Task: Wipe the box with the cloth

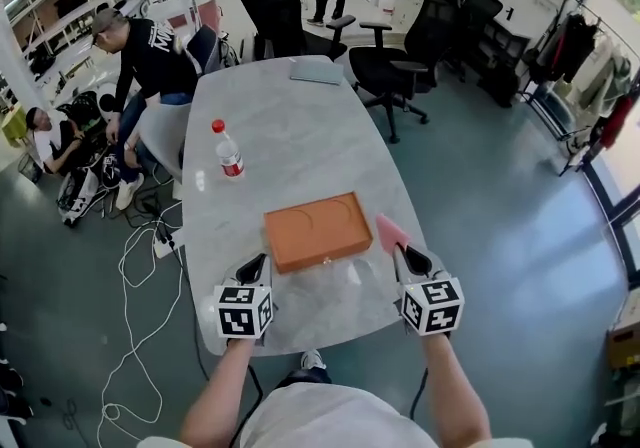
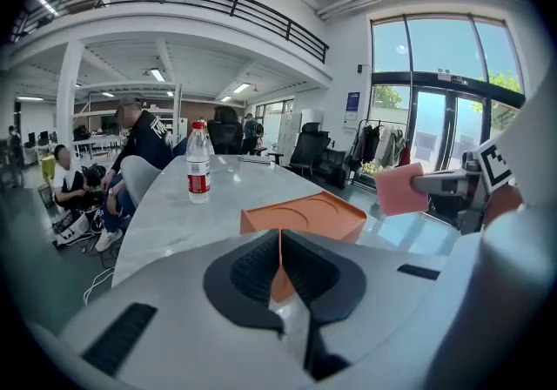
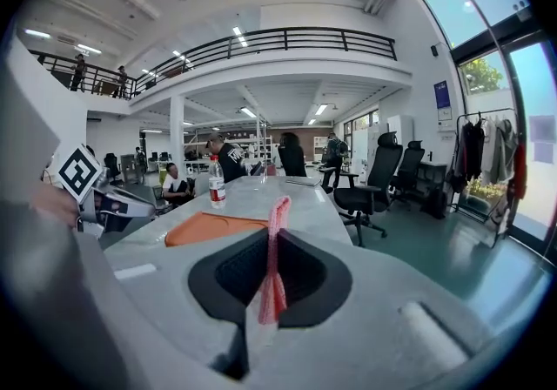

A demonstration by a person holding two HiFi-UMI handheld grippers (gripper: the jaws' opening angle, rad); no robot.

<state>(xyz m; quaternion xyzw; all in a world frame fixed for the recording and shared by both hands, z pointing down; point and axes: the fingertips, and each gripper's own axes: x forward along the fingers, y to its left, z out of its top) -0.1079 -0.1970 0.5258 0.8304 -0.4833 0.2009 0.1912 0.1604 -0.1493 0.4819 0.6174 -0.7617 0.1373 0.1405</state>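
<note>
Orange box (image 1: pixel 317 230) flat on my counter (image 1: pixel 300 116), pink cloth (image 1: pixel 389 230) raised beside it.
The box sits near the counter's front edge. My right tongs (image 1: pixel 404 252) are clamped on the cloth just off its right end. My left tongs (image 1: pixel 259 265) are pressed together, empty, by its near left corner. A water bottle (image 1: pixel 228 151) stands beyond.

Left tool (image 1: pixel 254 266), right tool (image 1: pixel 411 259): grey housings, black ribbed pads (image 2: pixel 251 268), white cubes (image 1: pixel 245 311) bearing black square markers. Pale top (image 1: pixel 330 421), lower centre.
</note>
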